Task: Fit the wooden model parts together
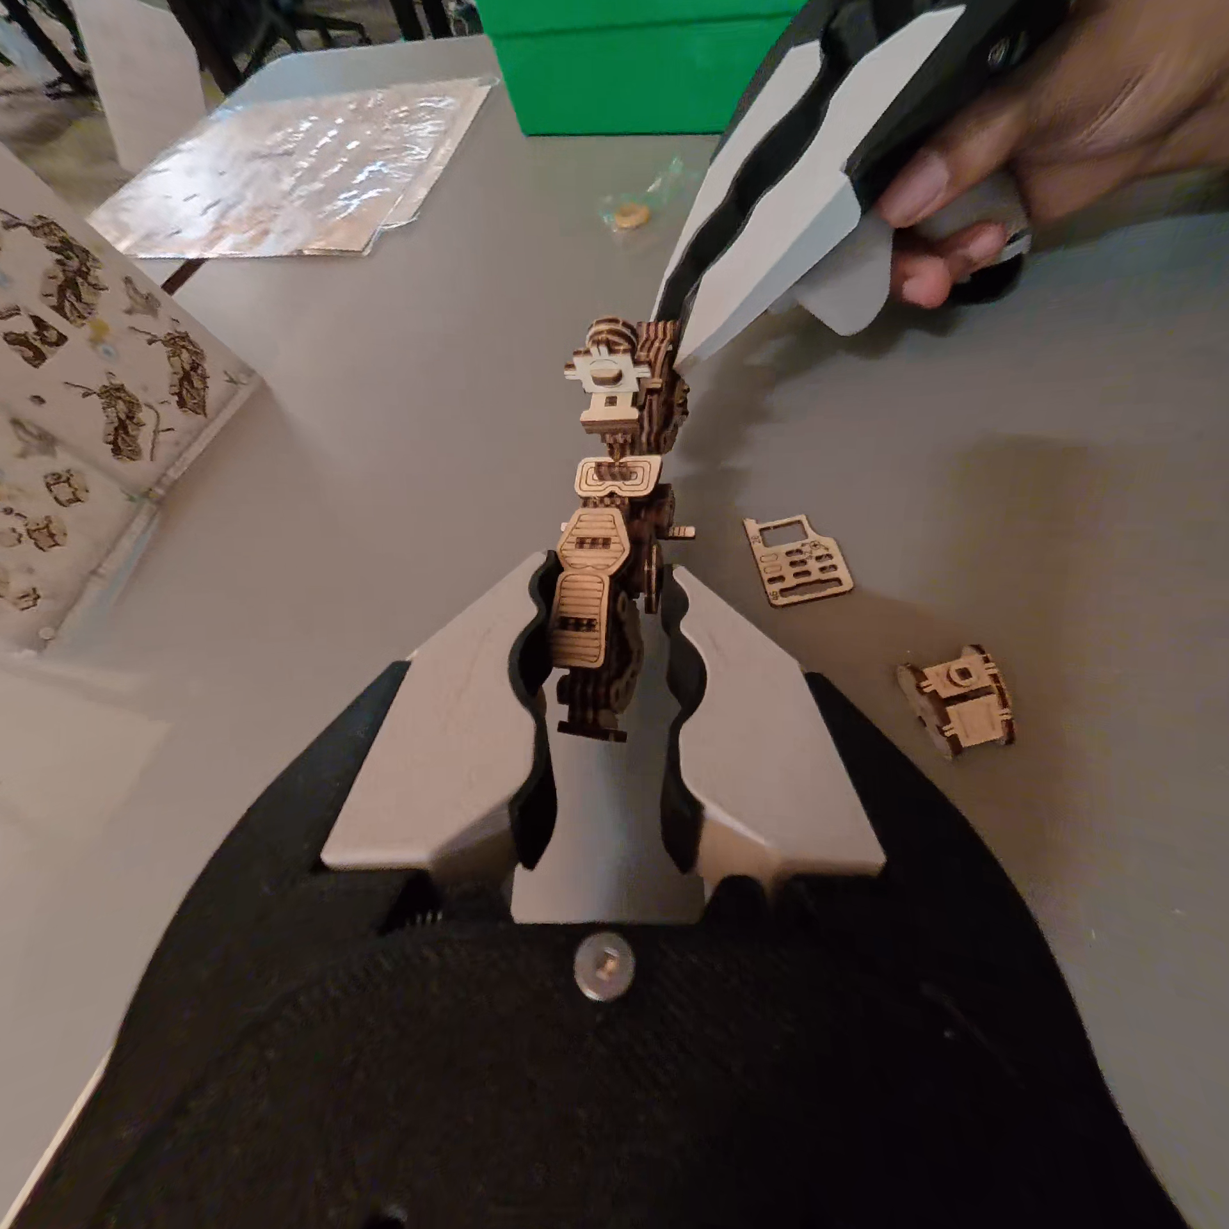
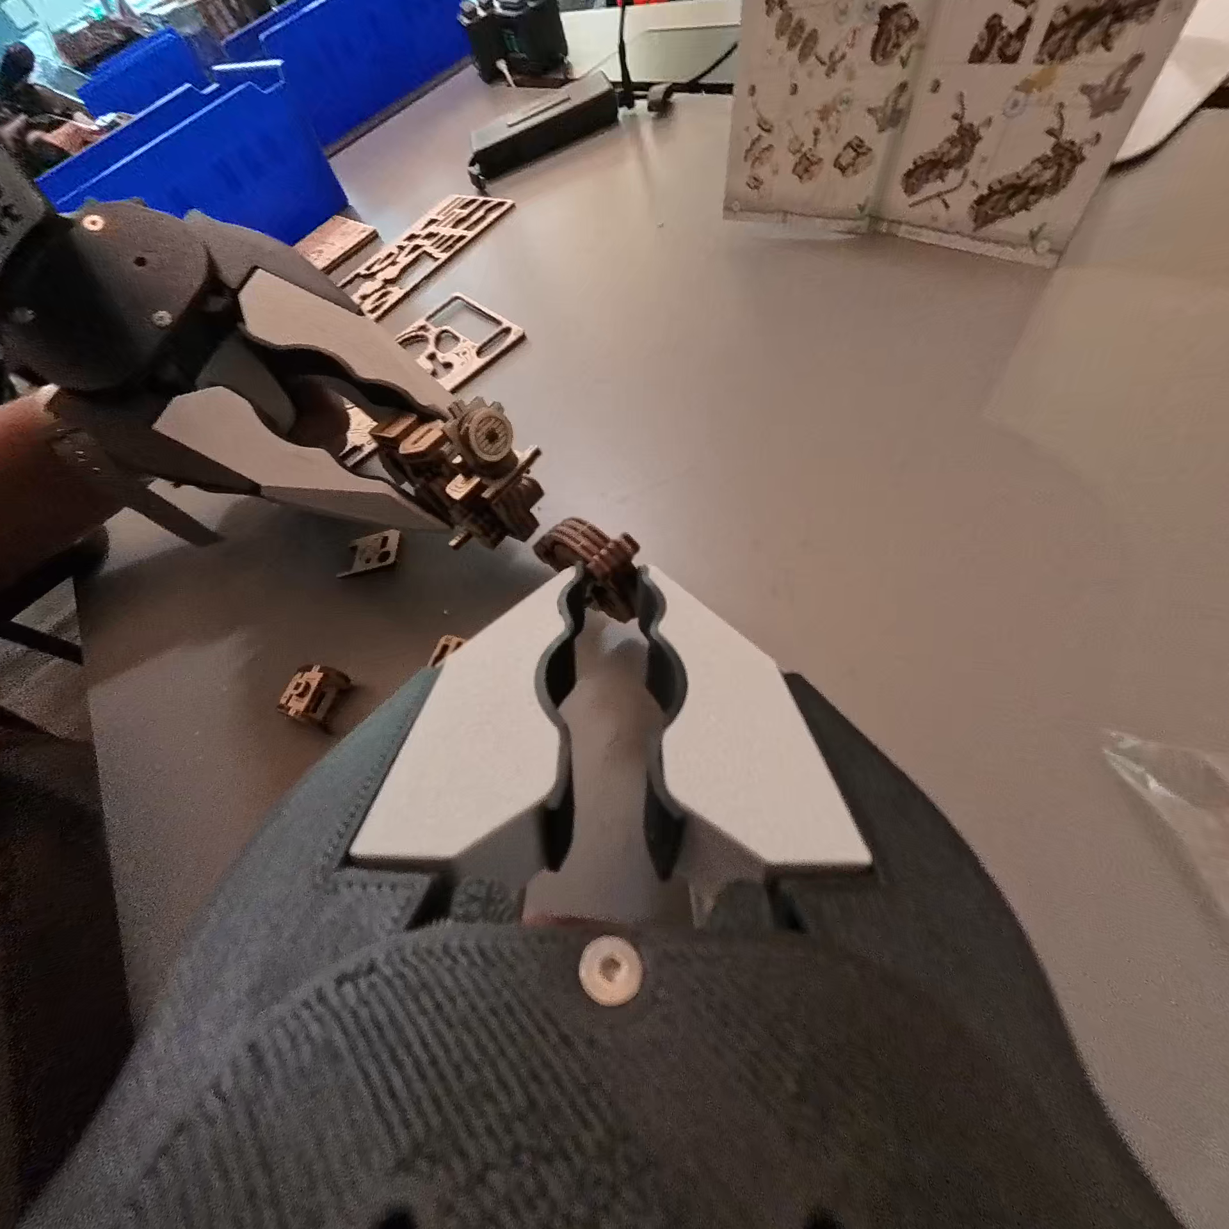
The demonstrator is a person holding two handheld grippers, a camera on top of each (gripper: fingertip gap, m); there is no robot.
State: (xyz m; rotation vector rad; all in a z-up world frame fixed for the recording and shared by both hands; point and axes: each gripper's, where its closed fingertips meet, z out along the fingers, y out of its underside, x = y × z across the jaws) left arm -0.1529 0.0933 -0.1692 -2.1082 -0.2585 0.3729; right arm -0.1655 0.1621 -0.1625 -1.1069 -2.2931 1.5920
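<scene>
My left gripper (image 1: 608, 578) is shut on the long assembled wooden model (image 1: 598, 598) and holds it above the grey table (image 1: 399, 412). The model's far end points away from me. My right gripper (image 2: 606, 578) is shut on a small layered wooden part (image 2: 588, 555). It holds the part right at the model's far end (image 2: 492, 465), with a small gap showing between them. The right gripper (image 1: 672, 332) comes in from the upper right in the left wrist view, with the part (image 1: 662, 379) beside the model's top. The left gripper (image 2: 449, 469) shows at left in the right wrist view.
A flat wooden panel (image 1: 798, 562) and a small wooden block (image 1: 957, 698) lie on the table to the right. An instruction sheet (image 1: 86, 372), a foil bag (image 1: 299, 159) and a green box (image 1: 632, 66) stand farther off. Punched wooden sheets (image 2: 432, 259) lie behind the left gripper. The grippers' ends are close to 8 centimetres from one another. The small wooden block (image 1: 957, 698) lies around 9 centimetres away from my left fingertips.
</scene>
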